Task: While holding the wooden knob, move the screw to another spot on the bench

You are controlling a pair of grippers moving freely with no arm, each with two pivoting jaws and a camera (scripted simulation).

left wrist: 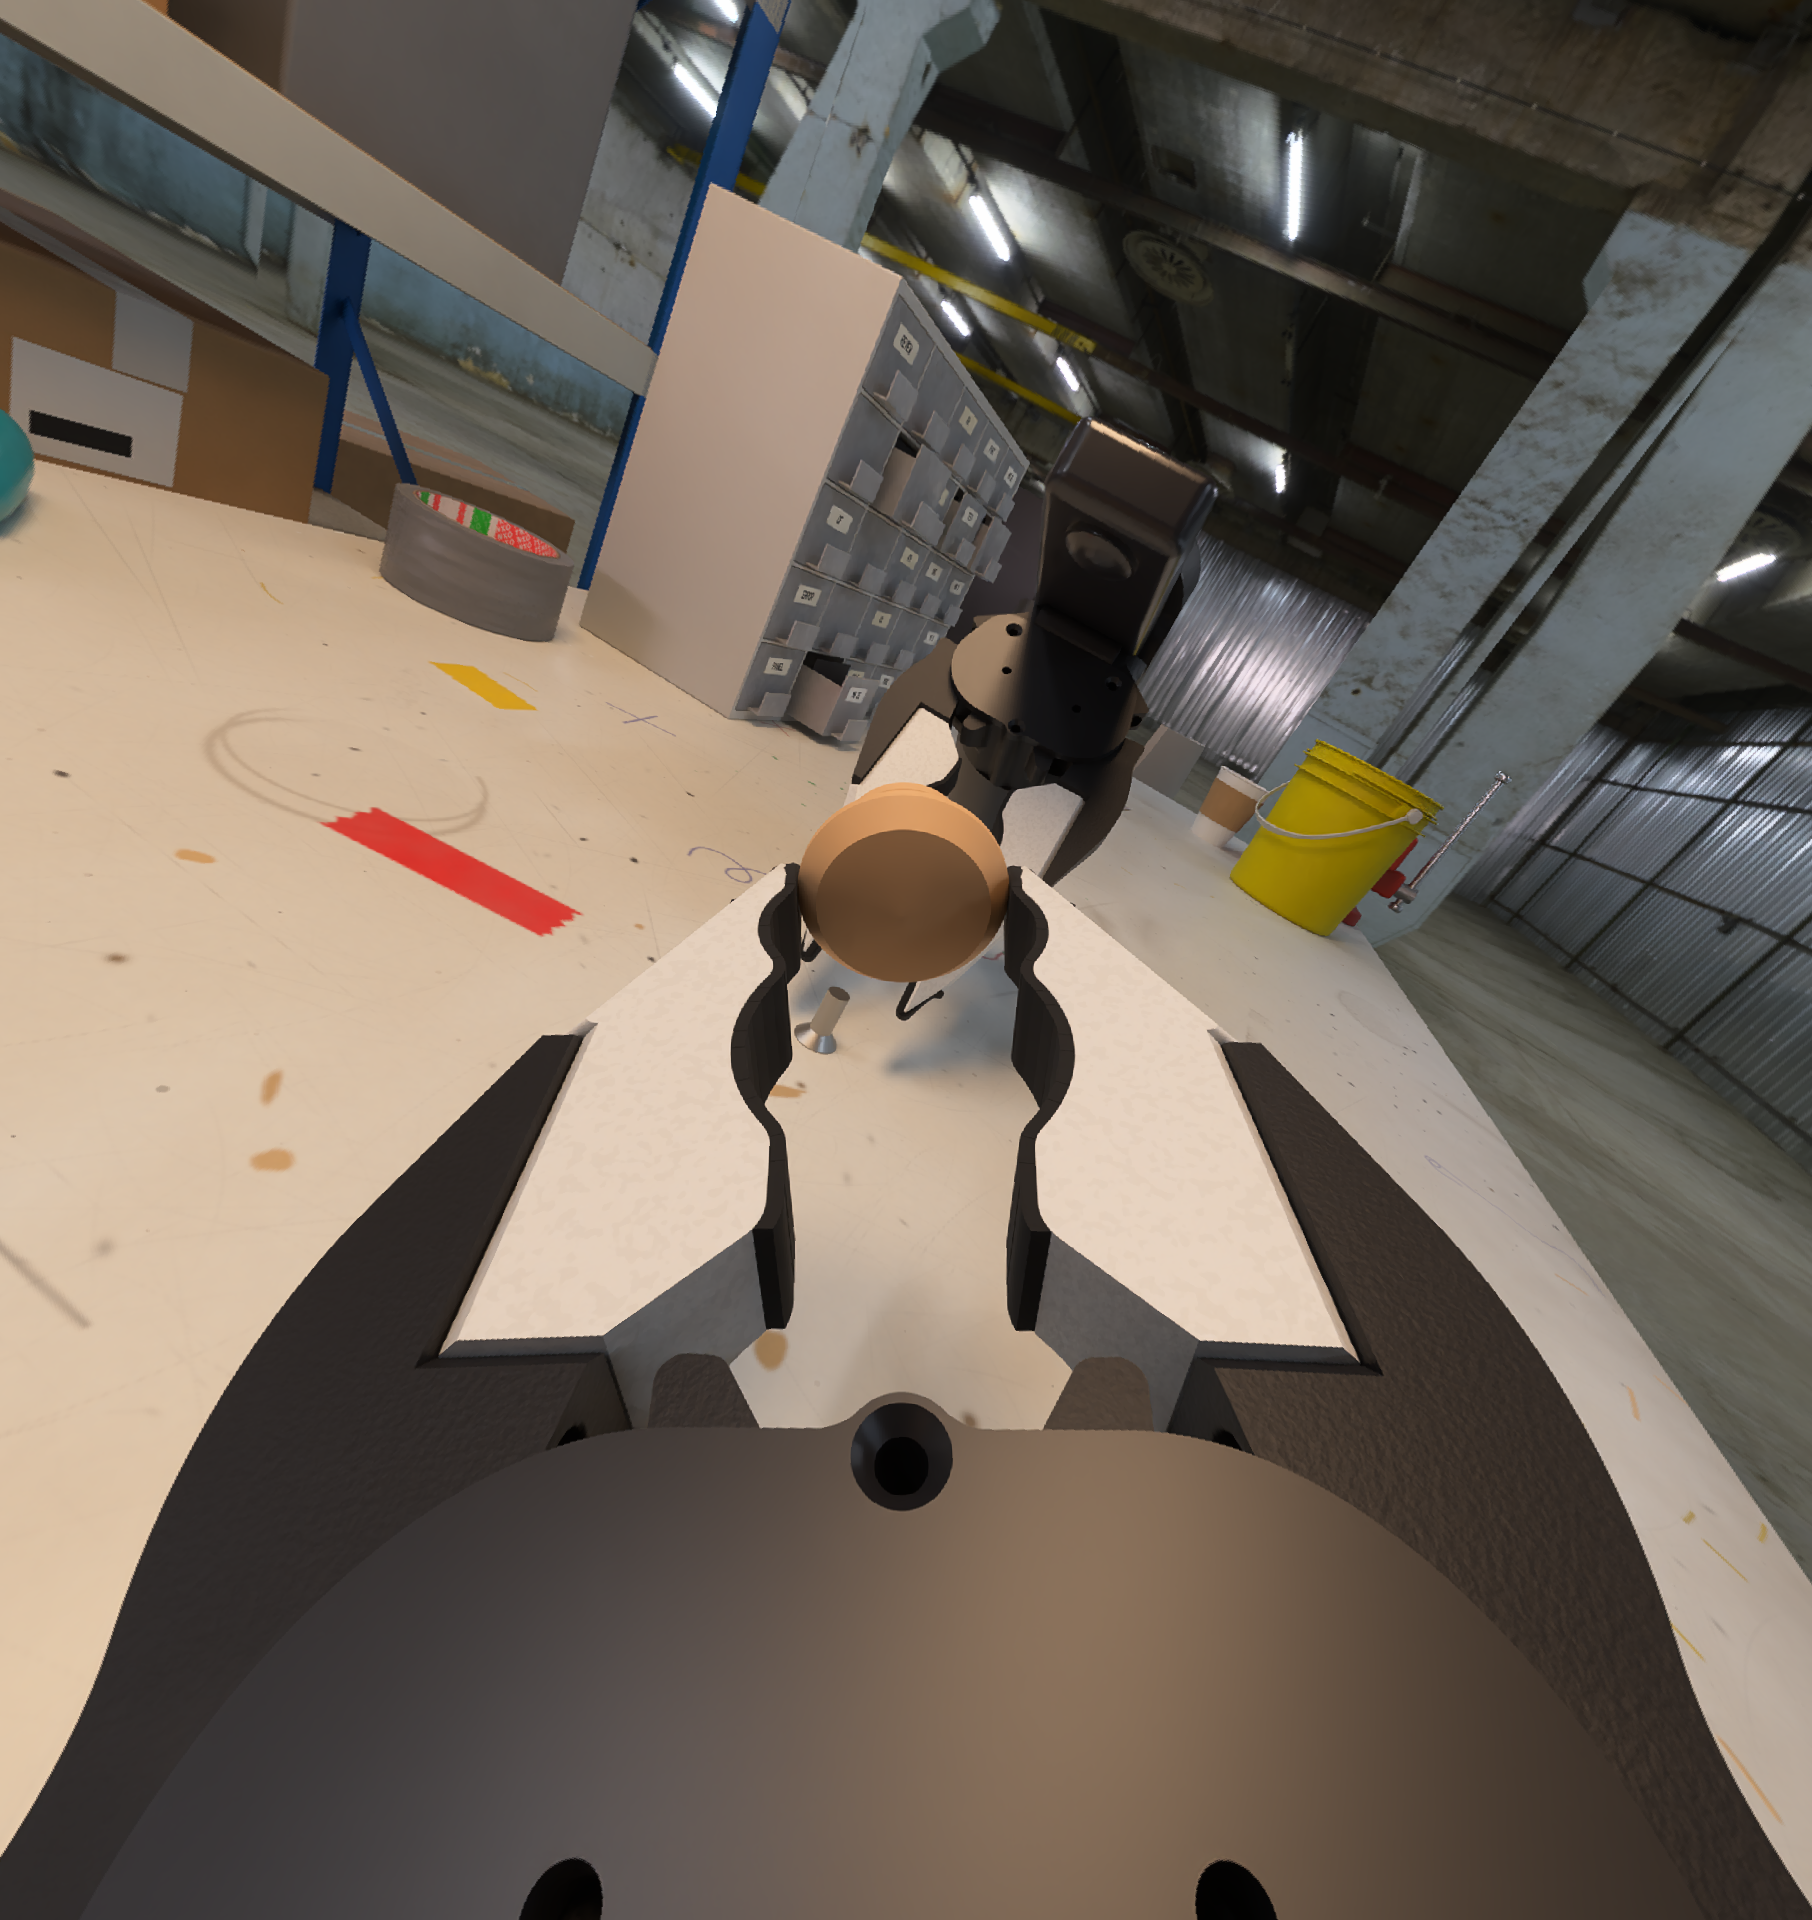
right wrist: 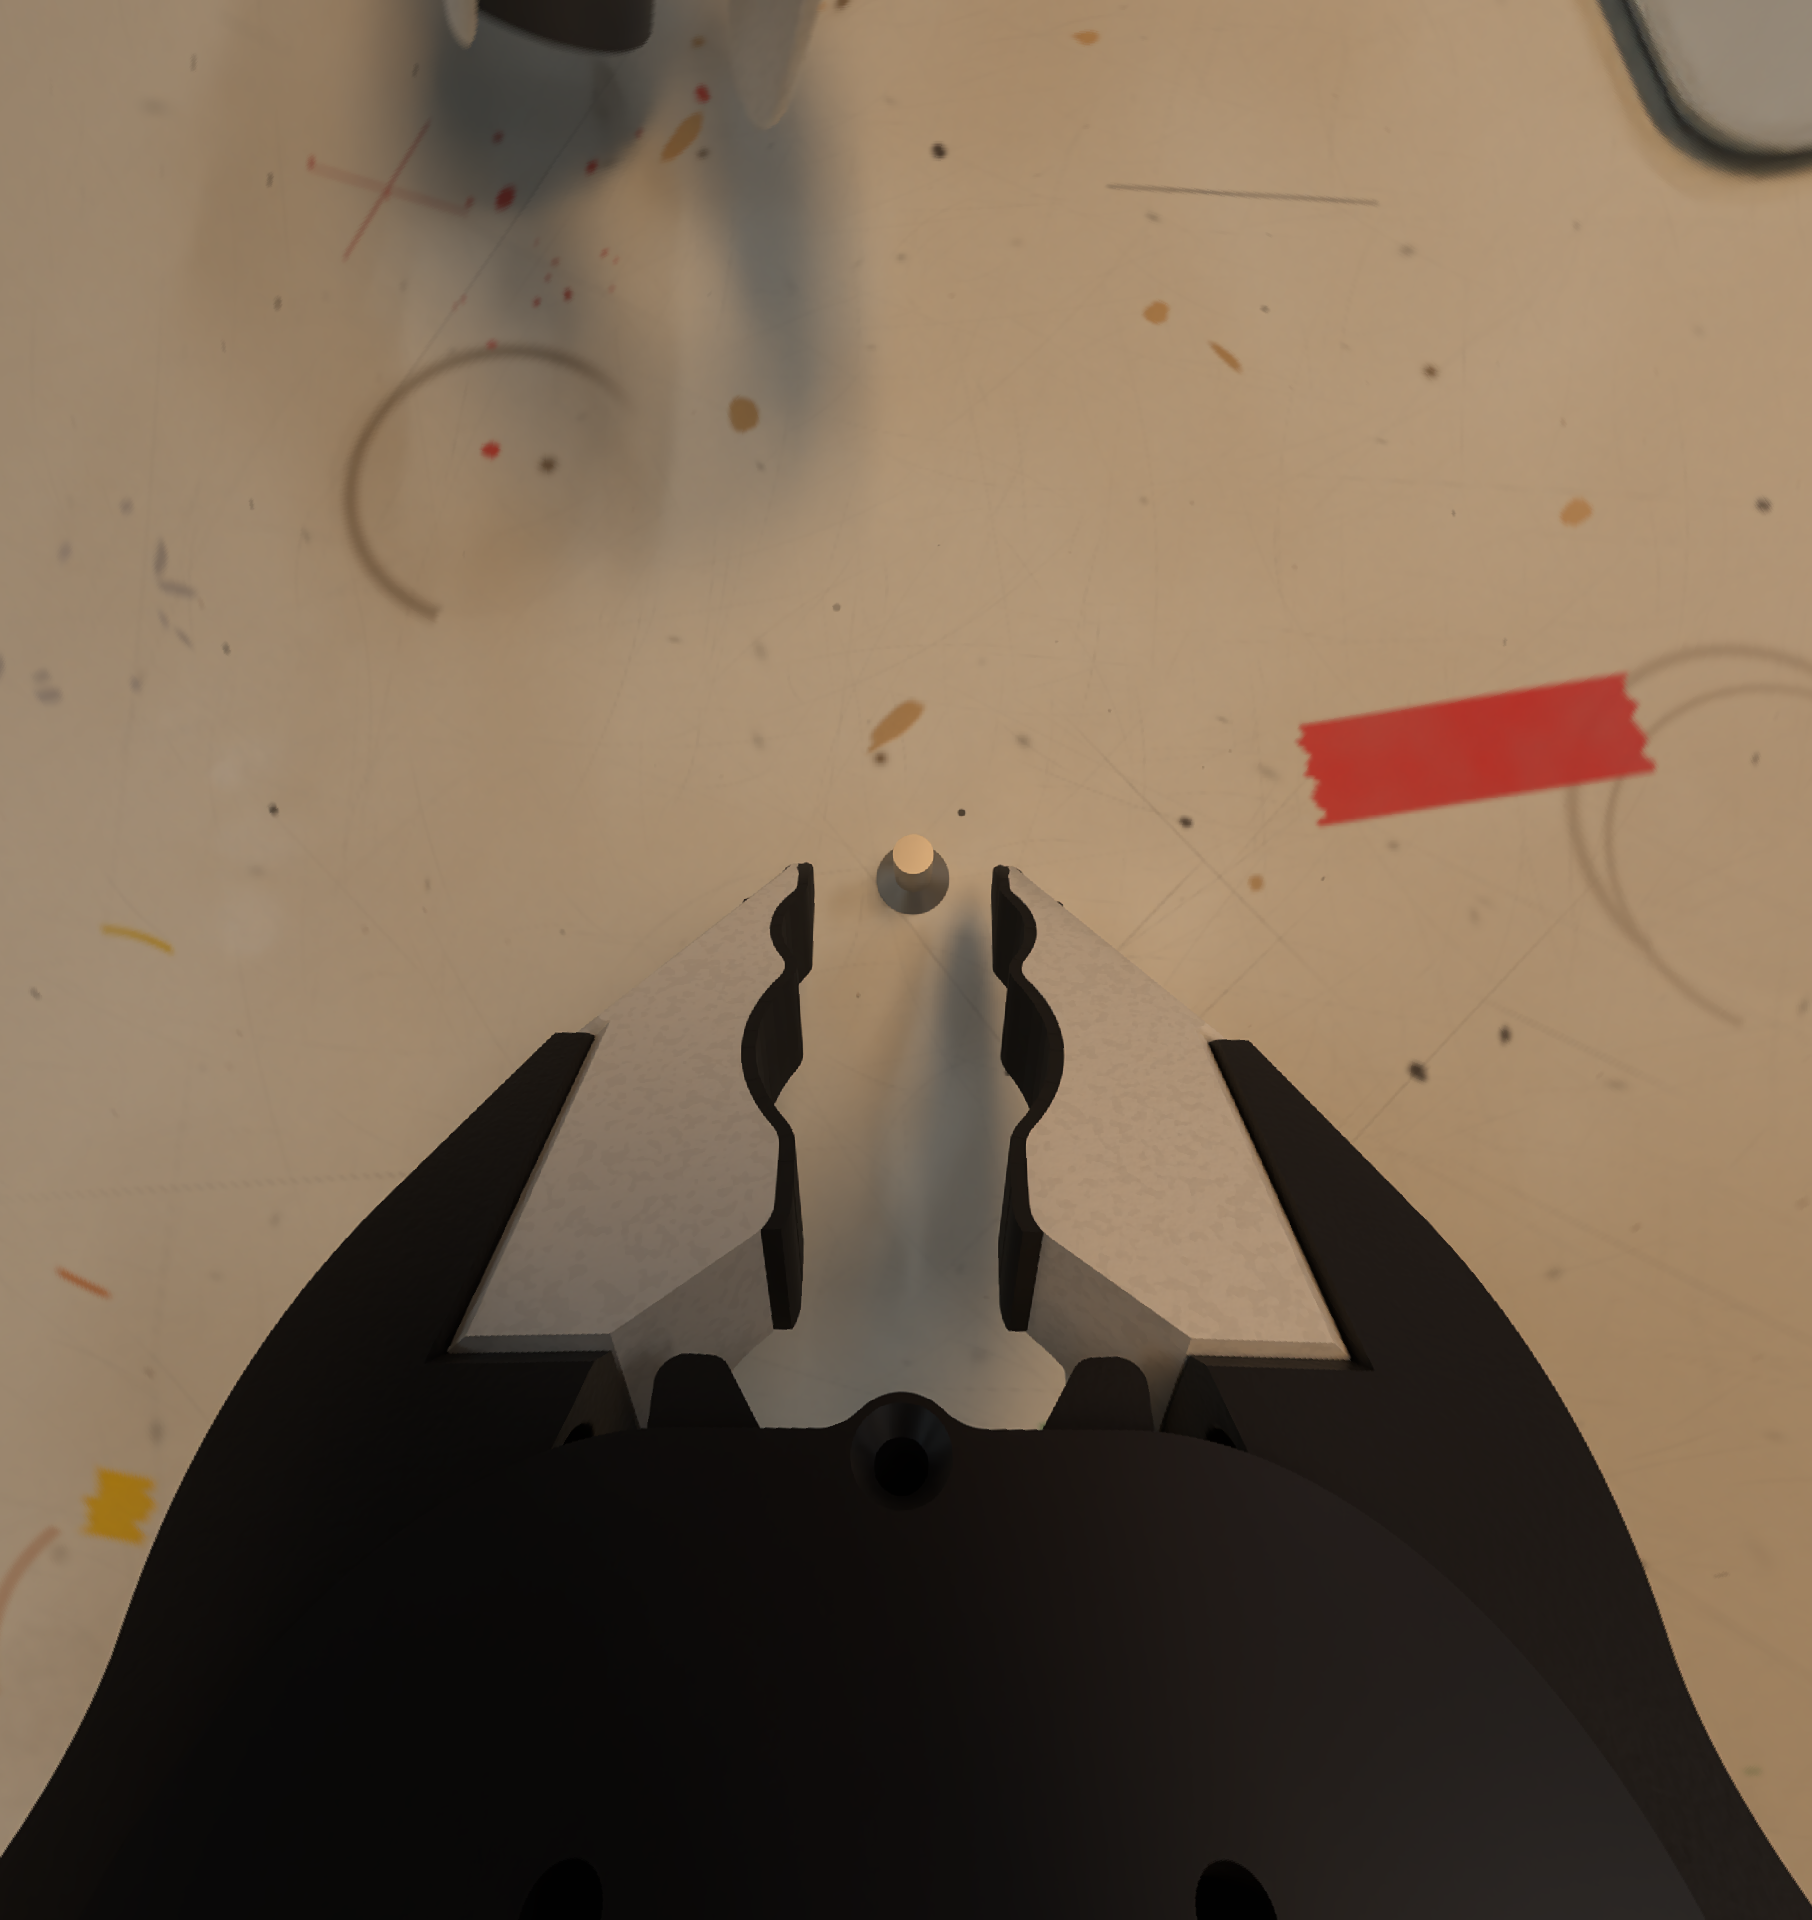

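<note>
The left hand-held gripper (left wrist: pixel 902 894) clamps the wooden knob (left wrist: pixel 904 891). The right hand-held gripper (right wrist: pixel 902 878) hangs parted, narrowly, above the upright screw (right wrist: pixel 912 876); next it likely descends and closes.

1. I'm working in an industrial workshop: concrete pillars (left wrist: pixel 1567 499) and strip lights (left wrist: pixel 988 227) at 1 o'clock.
2. My bench (left wrist: pixel 258 1018) is stained, with red tape (left wrist: pixel 452 871) stuck on it.
3. A grey parts-drawer cabinet (left wrist: pixel 881 540) stands at 12, a yellow bucket (left wrist: pixel 1323 847) at 2, cardboard boxes (left wrist: pixel 133 416) at 10.
</note>
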